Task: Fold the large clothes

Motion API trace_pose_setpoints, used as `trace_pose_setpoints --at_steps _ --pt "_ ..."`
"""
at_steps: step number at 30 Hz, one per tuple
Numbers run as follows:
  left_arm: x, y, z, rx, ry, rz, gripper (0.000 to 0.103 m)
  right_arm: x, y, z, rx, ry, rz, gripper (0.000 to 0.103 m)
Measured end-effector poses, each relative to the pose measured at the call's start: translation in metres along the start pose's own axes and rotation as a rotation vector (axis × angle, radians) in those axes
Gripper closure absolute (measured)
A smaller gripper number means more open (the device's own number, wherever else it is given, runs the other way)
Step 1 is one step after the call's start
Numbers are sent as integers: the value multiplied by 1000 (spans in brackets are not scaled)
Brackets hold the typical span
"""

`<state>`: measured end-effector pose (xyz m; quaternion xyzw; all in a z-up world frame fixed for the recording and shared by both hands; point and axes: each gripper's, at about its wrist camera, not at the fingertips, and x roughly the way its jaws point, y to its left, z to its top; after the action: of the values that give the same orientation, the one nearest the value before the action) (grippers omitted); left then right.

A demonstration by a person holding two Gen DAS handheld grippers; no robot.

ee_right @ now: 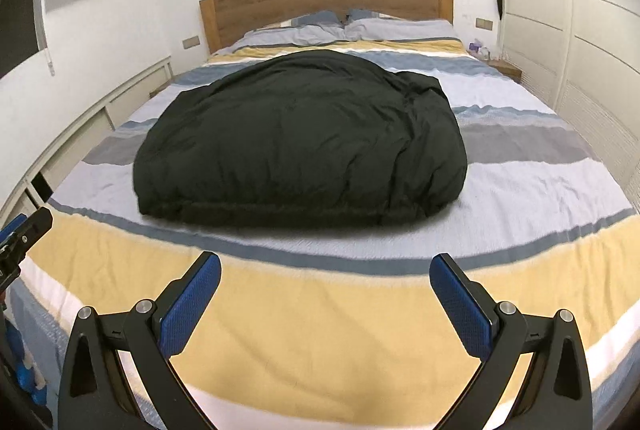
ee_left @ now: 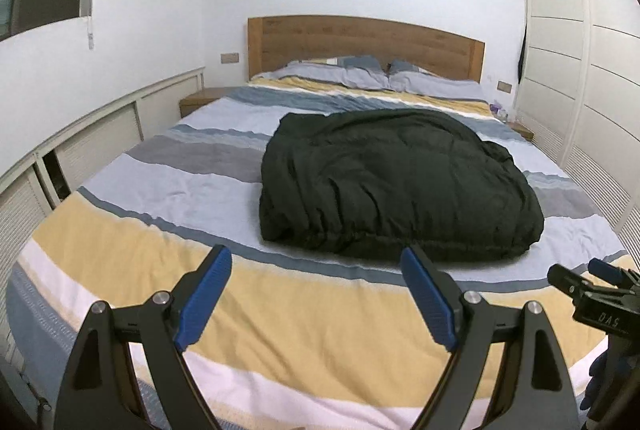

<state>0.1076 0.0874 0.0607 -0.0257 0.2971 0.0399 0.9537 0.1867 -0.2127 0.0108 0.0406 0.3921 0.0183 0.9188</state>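
Black, puffy and already bundled, the padded garment [ee_left: 400, 181] sits on the striped bed [ee_left: 132, 230], lying ahead of both sets of jaws and well apart from them. Left gripper [ee_left: 316, 270] hangs over the yellow band at the foot of the bed, jaws spread wide, nothing between the blue pads [ee_left: 206, 294]. Right gripper [ee_right: 325, 278] matches it, jaws released as wide as they go, bare bedding showing through the gap. From the left wrist view the garment sits ahead and off to the right of the jaws; from the right wrist view it is ahead and a touch left. So it lies between the two lines of reach, which is good for a two-handed move.

The bundle looks like a neat rectangle with a gathered hem facing the jaws, so my read is that the fold is largely made, or that one more fold or a tidy-up is in hand. I cannot tell how many layers are in there.

To do it well: bring each gripper to its own near corner of that hem, come in low so the lower pad slides under the cloth and not into the bedding, and clamp through every layer. This filling is thick and slippery, so a shallow pinch will likely shed the bottom layer. Lift both corners together and level, and keep the striped cover out of the grip.
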Motion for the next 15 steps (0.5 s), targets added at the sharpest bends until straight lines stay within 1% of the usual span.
trace_pose_setpoints --at_steps 5,15 --pt "-28 2 -6 3 -37 6 16 -22 -2 -13 7 -14 -5 1" --pt "-56 4 -19 4 -43 -15 16 -59 -13 -28 34 -61 -18 1"
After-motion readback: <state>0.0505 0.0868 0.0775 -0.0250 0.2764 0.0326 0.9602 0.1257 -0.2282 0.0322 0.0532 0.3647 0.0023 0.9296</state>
